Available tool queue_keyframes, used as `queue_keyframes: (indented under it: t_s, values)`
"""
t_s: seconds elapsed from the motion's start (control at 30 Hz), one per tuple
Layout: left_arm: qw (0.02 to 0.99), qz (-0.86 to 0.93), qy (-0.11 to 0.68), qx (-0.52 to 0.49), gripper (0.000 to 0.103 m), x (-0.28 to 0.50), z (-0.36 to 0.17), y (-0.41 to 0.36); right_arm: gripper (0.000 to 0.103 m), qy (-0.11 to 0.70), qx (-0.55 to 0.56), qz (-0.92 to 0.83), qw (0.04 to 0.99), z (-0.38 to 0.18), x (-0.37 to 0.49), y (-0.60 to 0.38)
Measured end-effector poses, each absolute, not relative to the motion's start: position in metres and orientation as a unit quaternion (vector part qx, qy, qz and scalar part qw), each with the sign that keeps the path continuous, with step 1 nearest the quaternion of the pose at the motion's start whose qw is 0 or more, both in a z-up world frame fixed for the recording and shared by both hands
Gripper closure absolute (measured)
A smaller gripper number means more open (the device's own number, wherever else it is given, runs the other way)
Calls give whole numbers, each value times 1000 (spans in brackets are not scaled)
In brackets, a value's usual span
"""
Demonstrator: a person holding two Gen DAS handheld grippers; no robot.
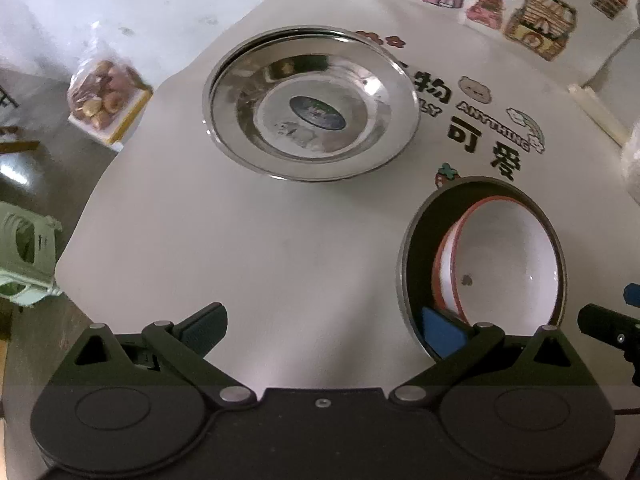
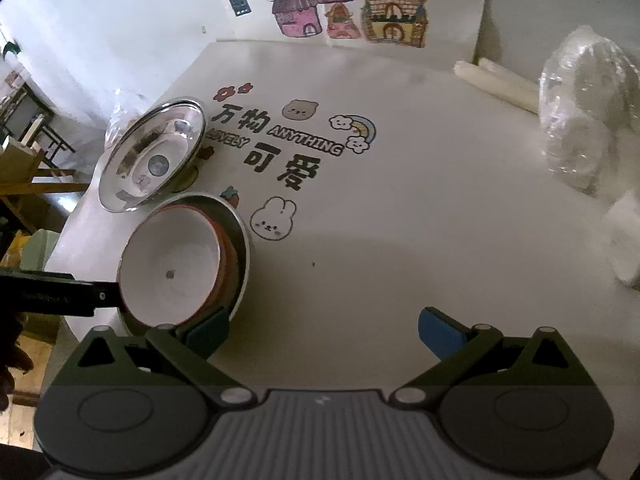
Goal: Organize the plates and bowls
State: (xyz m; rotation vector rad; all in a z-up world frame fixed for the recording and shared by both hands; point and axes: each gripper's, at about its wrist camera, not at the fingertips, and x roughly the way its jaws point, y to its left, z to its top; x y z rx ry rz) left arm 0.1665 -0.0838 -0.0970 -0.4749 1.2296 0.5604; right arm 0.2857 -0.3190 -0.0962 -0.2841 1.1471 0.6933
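Plates (image 1: 312,108): stacked, 12 o'clock.
Bowls (image 1: 500,256): nested, 3 o'clock.
Left gripper (image 1: 324,332): jaws apart.
Right gripper (image 2: 324,332): jaws apart.

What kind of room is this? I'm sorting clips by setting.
Likely a home or hobby room, not a proper kitchen: a table with a cartoon cover, children's house drawings on the wall, and a bag of food on the floor.

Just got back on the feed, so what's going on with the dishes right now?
Both grippers are open and hold nothing. The left gripper hangs above the table, its right finger beside the metal bowl that has a white bowl with an orange rim nested in it. The right gripper hangs just right of those bowls. The steel plate sits apart, farther back.
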Motion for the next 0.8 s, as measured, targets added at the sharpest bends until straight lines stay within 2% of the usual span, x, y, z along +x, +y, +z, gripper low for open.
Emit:
queue_keyframes:
  t_s: [0.7, 0.8]
  values:
    - [737, 265, 584, -211, 1, 183, -111, -84, 0, 543, -148, 334, 756, -117, 302, -298]
    - [739, 262, 583, -213, 3, 182, -111, -83, 5, 549, -133, 335, 754, -119, 303, -301]
